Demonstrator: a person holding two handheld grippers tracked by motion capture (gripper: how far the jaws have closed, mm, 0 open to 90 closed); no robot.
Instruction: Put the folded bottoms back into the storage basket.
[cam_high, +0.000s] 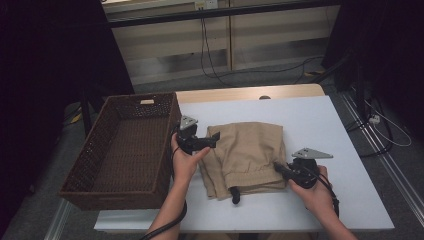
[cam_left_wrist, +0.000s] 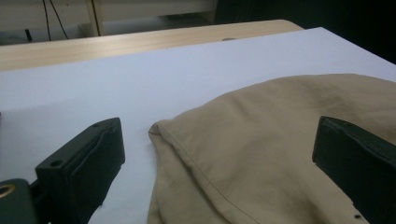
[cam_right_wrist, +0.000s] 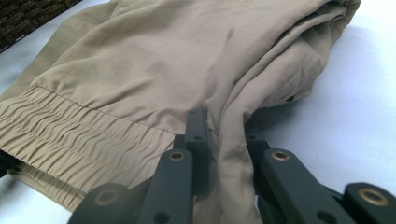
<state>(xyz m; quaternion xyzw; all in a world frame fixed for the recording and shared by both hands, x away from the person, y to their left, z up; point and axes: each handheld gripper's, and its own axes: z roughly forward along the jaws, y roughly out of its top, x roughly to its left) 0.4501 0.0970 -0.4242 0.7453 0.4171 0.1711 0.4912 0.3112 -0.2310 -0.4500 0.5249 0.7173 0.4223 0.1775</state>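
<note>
Items counted: one folded khaki cloth garment with an elastic ribbed band, one dark brown woven wicker basket of rectangular shape, one white-topped table, two black two-jaw grippers, two hands, one small black object at the garment's near edge, nature unclear.

Garment: lying on the white table top near its middle, just beside the basket's right wall, outside the basket. Ribbed band toward the near side.

Left gripper: held in the left hand between basket and garment, at the garment's far-left corner. Jaws spread wide apart in the left gripper view, one over bare table, the other over the cloth, with the garment's corner lying between them. No contact with the cloth seen there.

Right gripper: held in the right hand at the garment's near-right edge. Jaws closed tight in the right gripper view, with a ridge of khaki cloth pinched between them, drawn up into folds.

Basket: beside the table's left part, partly overhanging the edge.
</note>
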